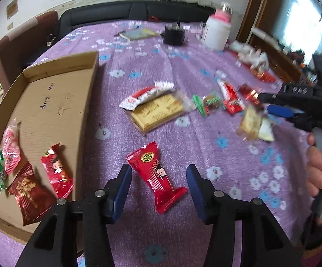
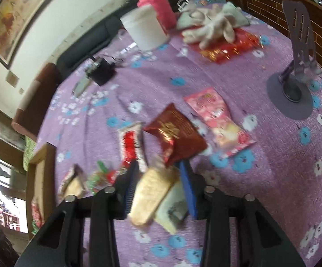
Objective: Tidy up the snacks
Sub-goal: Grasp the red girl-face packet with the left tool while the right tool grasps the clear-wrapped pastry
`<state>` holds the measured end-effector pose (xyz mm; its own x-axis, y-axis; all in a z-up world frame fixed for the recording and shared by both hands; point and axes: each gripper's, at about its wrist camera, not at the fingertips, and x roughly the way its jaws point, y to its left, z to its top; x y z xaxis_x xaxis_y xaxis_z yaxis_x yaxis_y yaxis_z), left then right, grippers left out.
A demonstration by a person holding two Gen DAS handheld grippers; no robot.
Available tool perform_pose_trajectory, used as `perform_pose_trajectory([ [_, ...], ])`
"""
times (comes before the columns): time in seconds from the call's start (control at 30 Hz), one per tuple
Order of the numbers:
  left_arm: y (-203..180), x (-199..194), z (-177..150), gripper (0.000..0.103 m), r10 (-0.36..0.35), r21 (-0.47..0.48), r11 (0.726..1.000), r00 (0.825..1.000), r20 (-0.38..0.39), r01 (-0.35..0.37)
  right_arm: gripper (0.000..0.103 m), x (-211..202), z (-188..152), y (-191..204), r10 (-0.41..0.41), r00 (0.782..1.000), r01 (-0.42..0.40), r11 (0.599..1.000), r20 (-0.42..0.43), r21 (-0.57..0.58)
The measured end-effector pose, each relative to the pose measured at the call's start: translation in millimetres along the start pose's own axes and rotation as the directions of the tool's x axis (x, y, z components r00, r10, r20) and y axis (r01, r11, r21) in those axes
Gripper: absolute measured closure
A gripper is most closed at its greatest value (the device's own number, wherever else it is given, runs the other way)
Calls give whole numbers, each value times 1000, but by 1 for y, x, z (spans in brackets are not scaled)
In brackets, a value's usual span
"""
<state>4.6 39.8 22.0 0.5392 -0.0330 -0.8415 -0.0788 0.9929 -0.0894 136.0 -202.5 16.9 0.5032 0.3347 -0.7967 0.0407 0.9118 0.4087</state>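
Observation:
My left gripper [image 1: 158, 173] is open, its jaws on either side of a red snack packet [image 1: 155, 175] lying on the purple cloth. To the left, a cardboard box [image 1: 87, 93] holds several wrapped snacks [image 1: 56, 173]. My right gripper [image 2: 158, 175] is shut on a tan biscuit packet [image 2: 149, 198] and holds it above the cloth; it also shows in the left wrist view [image 1: 253, 122]. Loose on the cloth lie a large biscuit packet [image 1: 158, 111], a dark red packet [image 2: 176, 133] and a pink packet [image 2: 216, 120].
At the far side stand a white jar [image 1: 216, 33], a pink bottle [image 2: 158, 6] and a black box [image 1: 173, 35]. White gloves [image 2: 207, 26] lie on a red bag. A purple stand [image 2: 294, 82] is at the right. A dark sofa [image 1: 116, 13] runs behind.

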Motion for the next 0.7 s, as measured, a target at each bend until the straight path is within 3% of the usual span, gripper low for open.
perform_pose_trajectory([
  [0.1, -4, 10, 0, 49, 24, 22, 999, 1000, -19, -24, 58, 8, -3, 6, -46, 998, 45, 998, -32, -42],
  [0.2, -12, 16, 3, 49, 71, 52, 996, 997, 9, -71, 55, 15, -8, 12, -41, 998, 37, 996, -52, -76],
  [0.27, -12, 17, 4, 55, 77, 57, 995, 996, 42, -80, 54, 19, -12, 22, -32, 998, 25, 991, -51, -128],
  [0.3, -12, 17, 4, 67, 81, 62, 994, 995, 59, -84, 54, 20, -15, 28, -25, 998, 17, 988, -49, -156],
  [0.33, -12, 17, 4, 68, 79, 67, 994, 994, 71, -84, 55, 22, -18, 36, -17, 998, 7, 981, -53, -193],
  [0.47, -8, 17, 2, 68, 61, 66, 996, 993, 97, -67, 53, 27, -40, 75, -26, 997, -3, 919, -67, -394],
  [0.63, -3, 17, 1, 68, 67, 46, 996, 992, 109, -72, 52, 31, -64, 98, -144, 989, 127, 824, 12, -553],
  [0.7, -3, 18, 1, 67, 74, 48, 996, 991, 113, -80, 67, 30, -65, 98, -136, 991, 117, 827, 6, -550],
])
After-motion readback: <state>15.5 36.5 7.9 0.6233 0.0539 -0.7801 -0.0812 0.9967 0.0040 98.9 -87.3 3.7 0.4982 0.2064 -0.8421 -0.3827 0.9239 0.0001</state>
